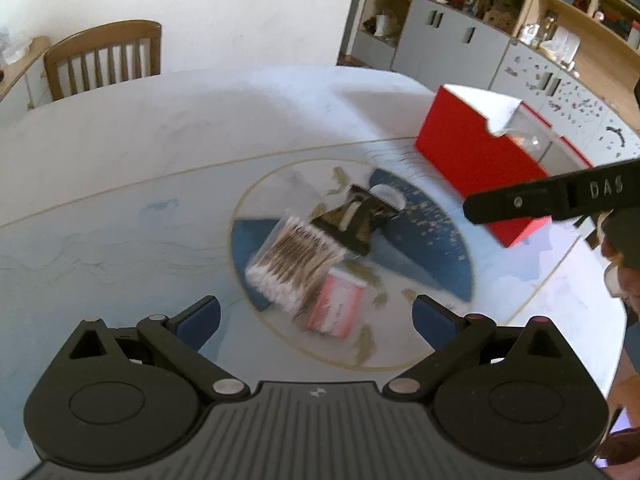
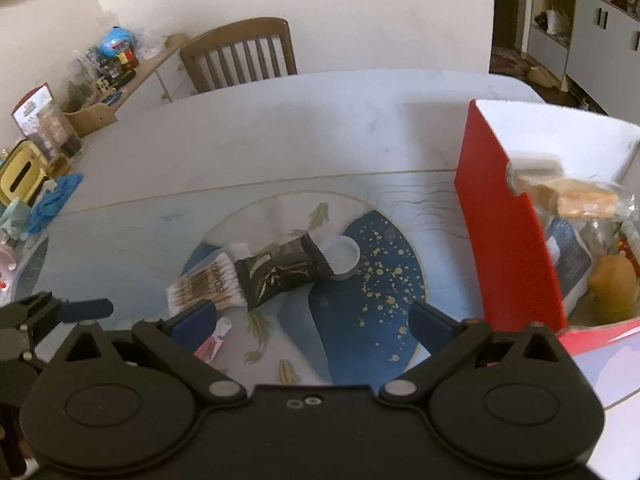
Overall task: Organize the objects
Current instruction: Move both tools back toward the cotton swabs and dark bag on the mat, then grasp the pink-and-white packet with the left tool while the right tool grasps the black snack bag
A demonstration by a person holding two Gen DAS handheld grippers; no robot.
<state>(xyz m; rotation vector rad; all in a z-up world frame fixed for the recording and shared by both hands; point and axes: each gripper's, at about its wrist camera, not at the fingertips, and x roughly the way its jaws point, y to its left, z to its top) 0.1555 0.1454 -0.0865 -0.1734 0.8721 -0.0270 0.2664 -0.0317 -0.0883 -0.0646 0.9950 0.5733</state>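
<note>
A small pile lies on the round blue-and-white motif in the middle of the table [image 1: 120,152]. It holds a clear bag of cotton swabs [image 1: 294,258] [image 2: 208,284], a black snack packet [image 1: 352,220] [image 2: 284,274] resting partly on the swabs, a white cap [image 1: 386,196] [image 2: 340,258] and a pink packet [image 1: 336,308] [image 2: 214,344]. My left gripper [image 1: 318,314] hovers open just short of the pile, nothing between its fingers. My right gripper [image 2: 314,316] is also open and empty, right of the pile. A red box [image 1: 472,160] [image 2: 508,220] stands open at the right.
The red box holds several items, among them a wrapped biscuit pack [image 2: 576,196] and a yellow object [image 2: 612,284]. A wooden chair [image 2: 240,56] stands at the far edge. Blue gloves [image 2: 52,200] and clutter lie at the left; shelving [image 1: 500,20] fills the back right.
</note>
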